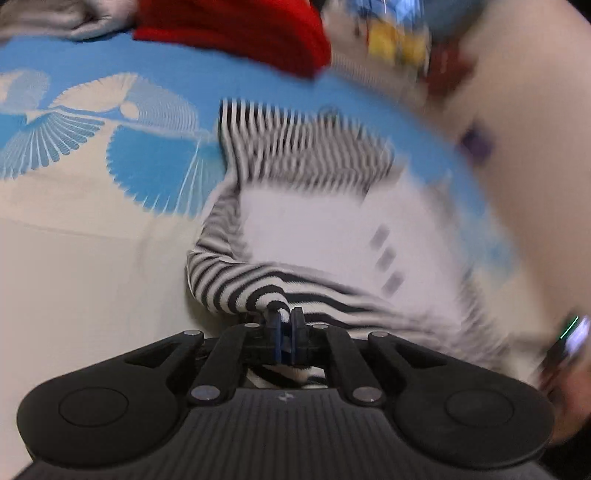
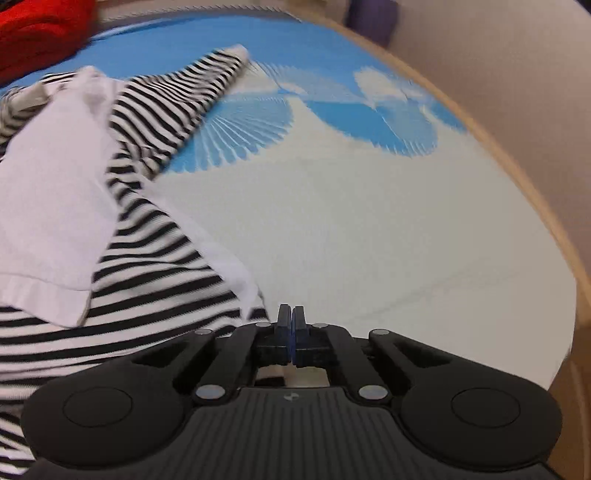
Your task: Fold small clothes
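Observation:
A small black-and-white striped garment (image 1: 314, 158) with a white front panel lies spread on a blue and white patterned sheet (image 1: 92, 177). My left gripper (image 1: 286, 315) is shut on a bunched striped fold at the garment's near edge, with cloth showing between the blue pads; this view is blurred. In the right wrist view the same garment (image 2: 147, 258) fills the left side, one striped sleeve (image 2: 207, 81) reaching toward the back. My right gripper (image 2: 291, 314) has its pads pressed together just right of the garment's white hem, and no cloth shows between the tips.
A red cloth (image 1: 236, 33) and a grey one (image 1: 74, 18) lie at the back of the sheet. The red cloth (image 2: 37, 33) also shows at the top left. A wooden rim (image 2: 535, 206) bounds the surface on the right, with bare sheet (image 2: 369, 229) before it.

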The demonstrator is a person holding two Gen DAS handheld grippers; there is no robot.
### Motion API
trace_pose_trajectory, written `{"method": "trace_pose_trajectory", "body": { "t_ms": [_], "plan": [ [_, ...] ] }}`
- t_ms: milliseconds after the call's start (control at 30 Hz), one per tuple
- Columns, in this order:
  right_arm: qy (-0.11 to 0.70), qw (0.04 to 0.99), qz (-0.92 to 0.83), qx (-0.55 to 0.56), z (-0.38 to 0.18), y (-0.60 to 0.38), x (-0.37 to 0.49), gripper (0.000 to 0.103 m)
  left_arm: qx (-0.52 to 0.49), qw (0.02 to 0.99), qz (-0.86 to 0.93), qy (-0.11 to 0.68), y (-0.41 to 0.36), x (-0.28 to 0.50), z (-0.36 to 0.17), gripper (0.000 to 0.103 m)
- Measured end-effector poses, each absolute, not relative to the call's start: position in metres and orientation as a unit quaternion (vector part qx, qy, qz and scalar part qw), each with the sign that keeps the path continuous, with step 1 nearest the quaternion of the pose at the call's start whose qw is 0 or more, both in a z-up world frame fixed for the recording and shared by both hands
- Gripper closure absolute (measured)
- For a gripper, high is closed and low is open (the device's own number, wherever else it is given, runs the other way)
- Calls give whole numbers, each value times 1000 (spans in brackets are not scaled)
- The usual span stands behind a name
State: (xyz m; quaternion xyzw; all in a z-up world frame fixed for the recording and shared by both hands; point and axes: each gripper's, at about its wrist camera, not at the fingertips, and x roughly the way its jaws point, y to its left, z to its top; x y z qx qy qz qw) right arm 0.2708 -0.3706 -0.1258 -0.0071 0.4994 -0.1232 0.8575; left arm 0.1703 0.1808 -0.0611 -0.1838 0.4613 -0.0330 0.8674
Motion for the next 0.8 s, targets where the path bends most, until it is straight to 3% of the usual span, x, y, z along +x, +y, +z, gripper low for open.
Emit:
{"method": "trace_pose_trajectory", "body": {
  "t_ms": [200,433,600,800],
  "plan": [
    [392,919,-28,-38,-90,-328,258,100,-194,866,-48,458,181,166,-64,96],
    [333,918,200,-76,-76,-240,234,99,-187,872,-67,447,149,183,-61,96],
    [320,884,329,-93,-70,-175,216,73,-198,874,-85,435,120,202,-64,96],
    [330,832,429,-123,-72,-115,200,66,-212,866,-81,446,114,220,-75,90]
  ]
}}
